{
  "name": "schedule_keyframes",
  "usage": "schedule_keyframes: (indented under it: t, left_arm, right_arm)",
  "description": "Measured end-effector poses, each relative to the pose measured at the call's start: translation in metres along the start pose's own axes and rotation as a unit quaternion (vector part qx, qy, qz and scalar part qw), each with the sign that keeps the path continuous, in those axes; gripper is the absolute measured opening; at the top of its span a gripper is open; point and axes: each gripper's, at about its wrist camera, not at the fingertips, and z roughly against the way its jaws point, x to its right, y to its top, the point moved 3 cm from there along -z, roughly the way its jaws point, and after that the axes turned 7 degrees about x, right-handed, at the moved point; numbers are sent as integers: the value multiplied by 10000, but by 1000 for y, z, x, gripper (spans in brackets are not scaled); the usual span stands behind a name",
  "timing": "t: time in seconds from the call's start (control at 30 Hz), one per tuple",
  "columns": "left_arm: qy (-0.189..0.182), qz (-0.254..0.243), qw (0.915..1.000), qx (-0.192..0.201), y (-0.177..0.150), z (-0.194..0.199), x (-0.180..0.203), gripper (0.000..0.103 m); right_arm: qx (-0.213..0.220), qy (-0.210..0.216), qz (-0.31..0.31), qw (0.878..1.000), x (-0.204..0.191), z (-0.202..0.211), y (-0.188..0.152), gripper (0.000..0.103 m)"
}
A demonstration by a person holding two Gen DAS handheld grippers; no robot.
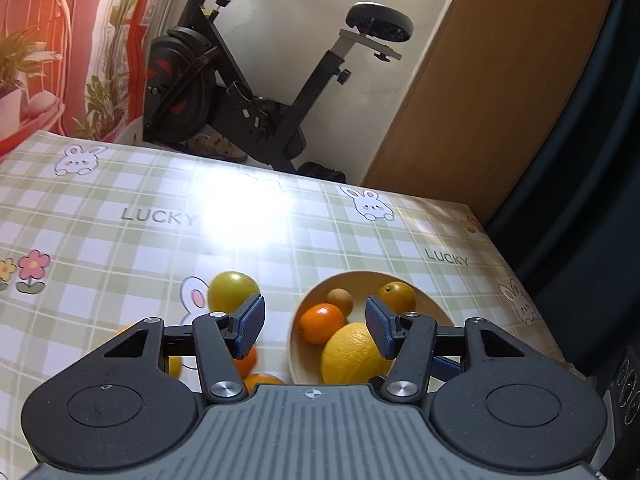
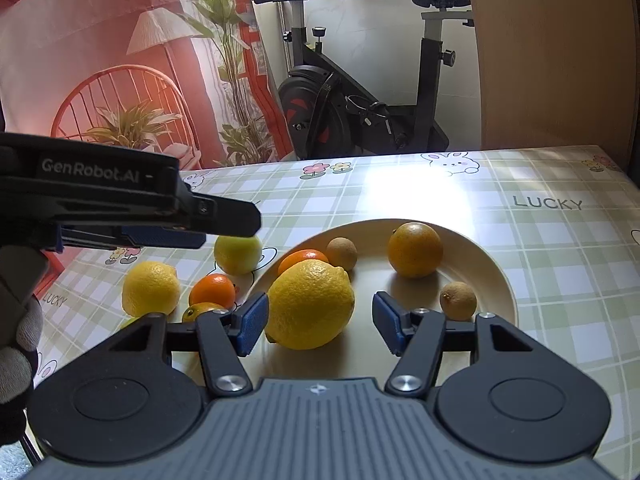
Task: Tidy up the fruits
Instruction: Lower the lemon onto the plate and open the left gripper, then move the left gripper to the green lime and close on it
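— What did the plate hold when you looked?

— The cream plate [image 2: 496, 280], round, smooth and shallow, held five fruits: a big pebbly lemon [image 2: 310, 304] at its near edge, a tangerine [image 2: 302, 258] tucked behind it, a dull brown round fruit [image 2: 342, 253] beside that, a speckled orange [image 2: 415, 249] farther back, and a small rough tan fruit [image 2: 458, 300] near the right rim.

— And outside the plate?

— On the glossy checked tablecloth [image 2: 540, 320], left of the plate, lay a smooth yellow-green round fruit [image 2: 238, 254], a second lemon [image 2: 151, 288], a shiny small tangerine [image 2: 212, 290] and one more orange fruit [image 2: 200, 312], partly hidden behind my tongs.

— What were your tongs doing?

— My right gripper [image 2: 320, 322] stood partly open over the plate; its ribbed blue pads [image 2: 252, 324] flanked the big lemon without pinching it, the left one close by its skin. My left gripper [image 1: 316, 326] hung above the plate's left edge, also partly open and empty. From the right camera it showed side-on, a black bar over the loose fruit.
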Motion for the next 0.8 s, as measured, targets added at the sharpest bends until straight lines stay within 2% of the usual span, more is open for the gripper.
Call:
schedule_keyframes:
  t: [0.1,0.17,0.43,0.63,0.8]
  left_arm:
    - [409,-213,9988,151,5,14,-11,53]
    - [539,-250,9980,220,6,23,-19,53]
    - [686,57,9966,455,9,50,-46,52]
    - [805,-77,9963,294,4,57,-55,52]
    - [777,284,9966,11,-11,56,-77,52]
  right_arm:
    - [70,7,87,9999,-8,5,0,61]
    - [100,39,165,9998,-13,8,-1,61]
    - [166,262,563,9979,-39,11,0,54]
    - [-8,483,775,9958,-58,3,-4,51]
    - [-279,751,994,9918,-79,-7,-12,51]
